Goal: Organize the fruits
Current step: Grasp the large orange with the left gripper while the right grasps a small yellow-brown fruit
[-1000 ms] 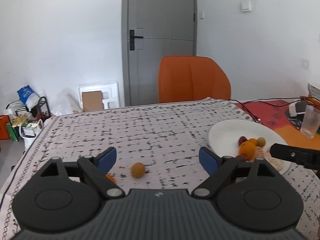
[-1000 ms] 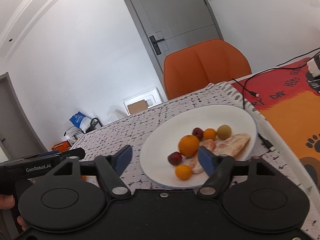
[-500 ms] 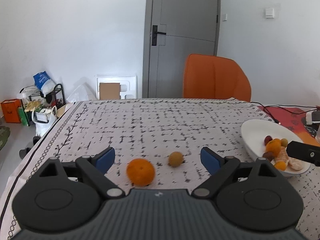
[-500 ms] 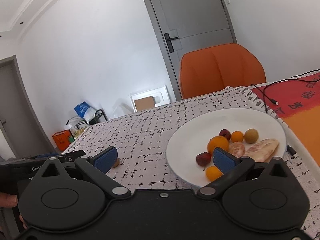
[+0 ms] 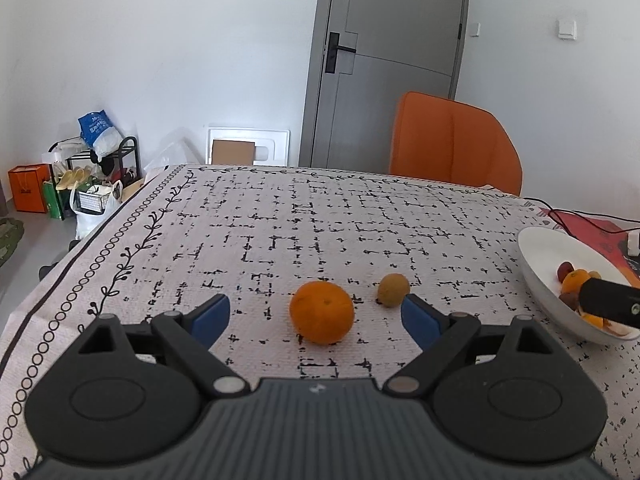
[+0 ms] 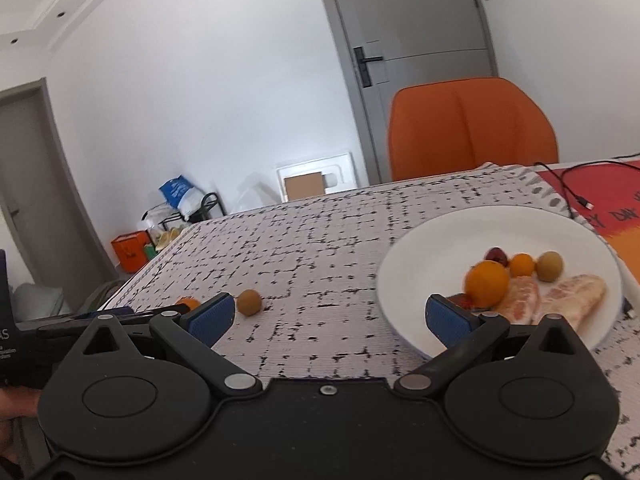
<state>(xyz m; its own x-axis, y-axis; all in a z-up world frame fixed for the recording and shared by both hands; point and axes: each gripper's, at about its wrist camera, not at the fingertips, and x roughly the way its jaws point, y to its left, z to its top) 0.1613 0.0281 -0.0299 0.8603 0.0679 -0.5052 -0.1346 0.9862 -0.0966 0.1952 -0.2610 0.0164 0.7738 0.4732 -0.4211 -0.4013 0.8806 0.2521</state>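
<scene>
An orange (image 5: 322, 312) lies on the patterned tablecloth between the open fingers of my left gripper (image 5: 316, 316), untouched. A small tan round fruit (image 5: 393, 289) lies just beyond it to the right; it also shows in the right wrist view (image 6: 249, 302). A white plate (image 6: 440, 240) at the right holds an orange (image 6: 486, 284), peeled citrus pieces (image 6: 576, 294) and several small fruits. My right gripper (image 6: 328, 316) is open and empty, low over the cloth left of the plate. The plate also shows in the left wrist view (image 5: 540, 256).
An orange chair (image 5: 452, 144) stands at the table's far side. A red-orange mat (image 6: 600, 196) with a black cable lies beyond the plate. The table's left edge (image 5: 80, 252) drops to a floor with bags and a rack (image 5: 92, 168).
My left gripper has swung left and moved up to the orange, which now sits between its fingers. My right gripper has drawn back left from over the plate and opened wider.
</scene>
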